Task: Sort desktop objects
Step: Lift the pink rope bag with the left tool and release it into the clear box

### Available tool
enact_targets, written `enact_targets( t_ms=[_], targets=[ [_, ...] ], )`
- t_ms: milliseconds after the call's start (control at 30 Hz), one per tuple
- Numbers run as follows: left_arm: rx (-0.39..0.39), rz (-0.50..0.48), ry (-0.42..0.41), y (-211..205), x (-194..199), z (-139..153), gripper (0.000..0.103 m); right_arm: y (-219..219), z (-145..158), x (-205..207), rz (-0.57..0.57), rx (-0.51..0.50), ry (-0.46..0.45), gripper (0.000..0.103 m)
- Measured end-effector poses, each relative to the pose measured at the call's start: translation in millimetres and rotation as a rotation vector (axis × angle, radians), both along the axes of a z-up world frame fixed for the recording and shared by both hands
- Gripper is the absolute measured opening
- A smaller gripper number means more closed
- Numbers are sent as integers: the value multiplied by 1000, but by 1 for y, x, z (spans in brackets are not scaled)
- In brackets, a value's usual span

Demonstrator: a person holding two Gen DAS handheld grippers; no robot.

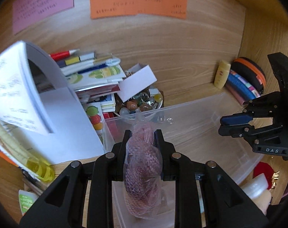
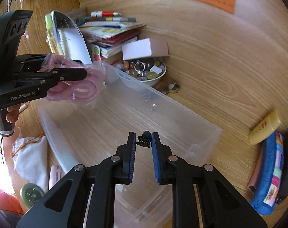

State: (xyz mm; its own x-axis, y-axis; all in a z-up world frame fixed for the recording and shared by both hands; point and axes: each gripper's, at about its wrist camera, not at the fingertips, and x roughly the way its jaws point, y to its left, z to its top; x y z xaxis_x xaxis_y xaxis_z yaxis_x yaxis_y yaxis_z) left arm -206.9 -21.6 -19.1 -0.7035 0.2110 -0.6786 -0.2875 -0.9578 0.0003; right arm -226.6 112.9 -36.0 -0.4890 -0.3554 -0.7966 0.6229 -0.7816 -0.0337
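The left gripper (image 1: 143, 138) has its jaws closed tight on a clear bag of pink cord (image 1: 143, 169), which it holds in the air over the left end of the clear plastic bin (image 2: 201, 133); from the right wrist view the bag (image 2: 75, 83) bulges out on both sides of the jaws and hangs above the bin's rim. The right gripper (image 2: 143, 142) is over the bin's right end with its blue-padded jaws only a little apart, a small black hair clip (image 2: 144, 139) sitting between the tips; whether the pads actually press on the clip I cannot tell. The bin lies lengthwise on the wooden tabletop (image 2: 220, 76), its floor showing bare wood grain through the plastic. Toward the back left corner of the tabletop stands a pile of books and papers (image 1: 98, 76), and just beside it a white bowl of trinkets (image 2: 144, 72) touching the bin's far wall. Near the right edge lie a yellow tube (image 2: 265, 127) and a blue pouch (image 2: 267, 180).
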Motion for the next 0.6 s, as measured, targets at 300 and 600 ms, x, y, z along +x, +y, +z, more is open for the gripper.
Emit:
enact_targets(
  t_ms=[300, 600],
  targets=[
    [-30, -36, -43, 5, -11, -16, 23, -16, -18, -9, 47, 71, -31, 15],
    [-56, -53, -33, 7, -9, -15, 33, -26, -28, -13, 47, 143, -79, 15]
  ],
)
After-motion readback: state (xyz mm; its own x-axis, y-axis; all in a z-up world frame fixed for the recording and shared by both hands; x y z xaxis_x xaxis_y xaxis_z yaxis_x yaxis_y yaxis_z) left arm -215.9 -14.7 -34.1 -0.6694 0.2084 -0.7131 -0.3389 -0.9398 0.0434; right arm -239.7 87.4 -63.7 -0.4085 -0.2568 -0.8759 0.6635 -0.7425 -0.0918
